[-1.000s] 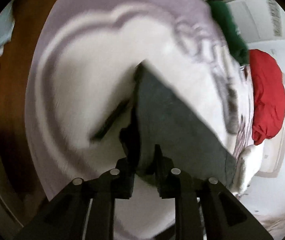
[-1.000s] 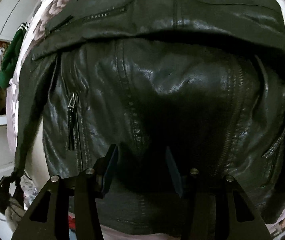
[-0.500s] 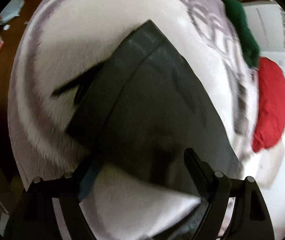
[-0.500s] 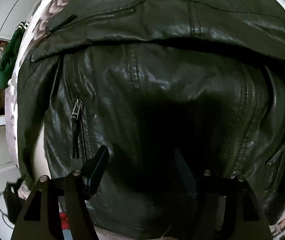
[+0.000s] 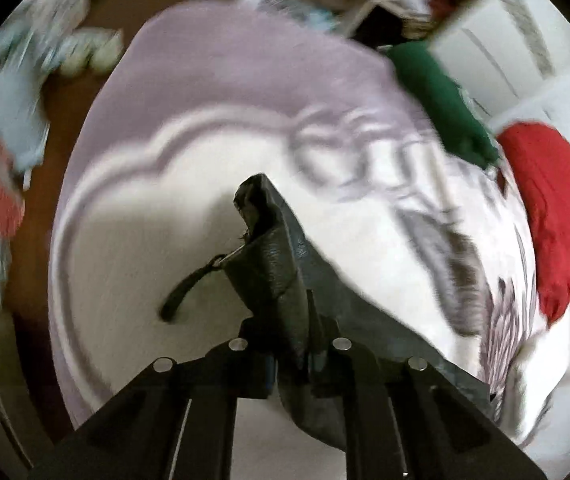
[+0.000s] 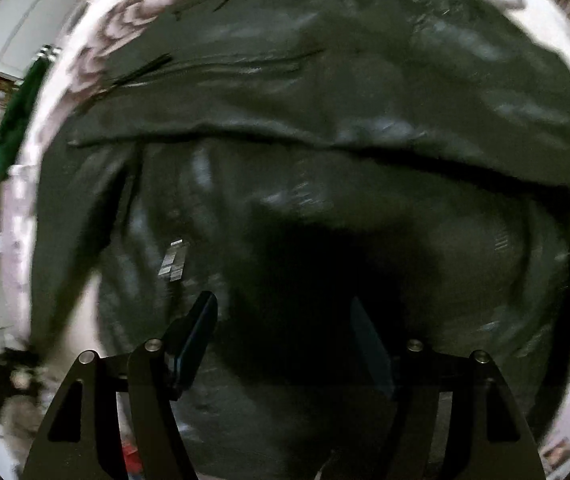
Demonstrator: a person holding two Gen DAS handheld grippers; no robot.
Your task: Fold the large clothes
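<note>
The left tongs (image 5: 307, 344), which stood wide apart half a second ago over the flat dark panel, are closing and now pinch a fold of the black leather jacket (image 5: 281, 264), its corner raised off the blanket (image 5: 145, 248) with a zip pull (image 5: 183, 294) dangling free. By my judgement, that means a new grip is taken and a flap is ready to be carried over for the next fold. The left tongs slope steeply downward. The right tongs (image 6: 285, 340) have spread wider than a second ago and point straight down with nothing between them, above the jacket's body (image 6: 325, 140) spread on the bed. Beyond lie a green garment (image 5: 441, 96) and a red one (image 5: 553, 208).
</note>
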